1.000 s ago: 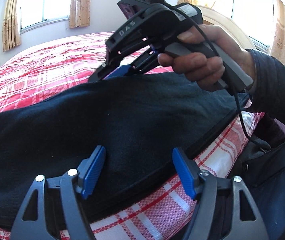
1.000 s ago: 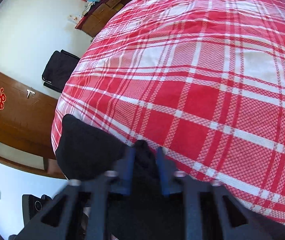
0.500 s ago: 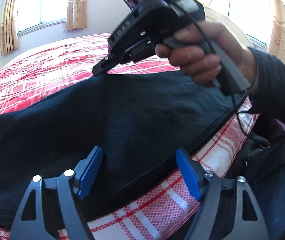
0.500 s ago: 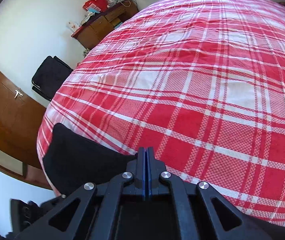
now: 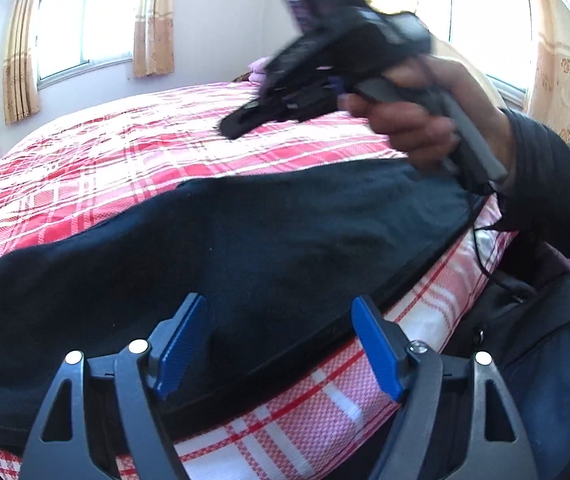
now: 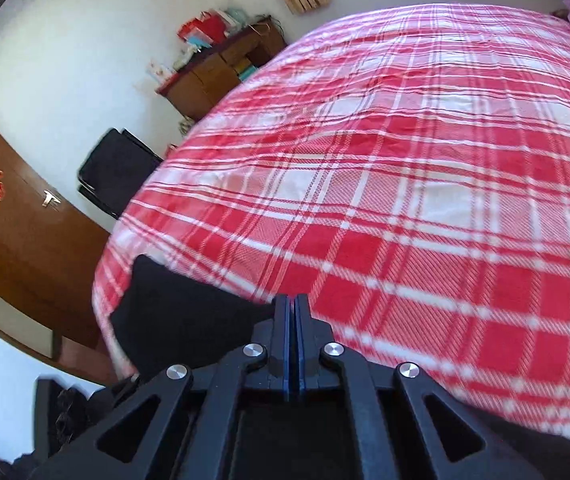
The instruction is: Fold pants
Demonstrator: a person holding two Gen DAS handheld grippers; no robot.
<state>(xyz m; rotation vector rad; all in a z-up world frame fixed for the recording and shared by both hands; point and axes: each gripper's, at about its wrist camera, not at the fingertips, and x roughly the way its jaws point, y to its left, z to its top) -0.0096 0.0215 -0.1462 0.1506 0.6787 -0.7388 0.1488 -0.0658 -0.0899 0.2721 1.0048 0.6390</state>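
Pants (image 5: pixel 245 248) lie lengthwise along the near edge of the plaid bed (image 5: pixel 133 168), left gripper (image 5: pixel 281 344) hovering over their edge with jaws spread, likely ready to pinch the fabric. Right gripper (image 6: pixel 293 312), lifted clear above the far end, has jaws pressed together on nothing, apparently between grabs.

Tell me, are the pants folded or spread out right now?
Spread out: the pants lie in one long flat strip along the bed edge. Whether they're already doubled lengthwise, I cannot tell.
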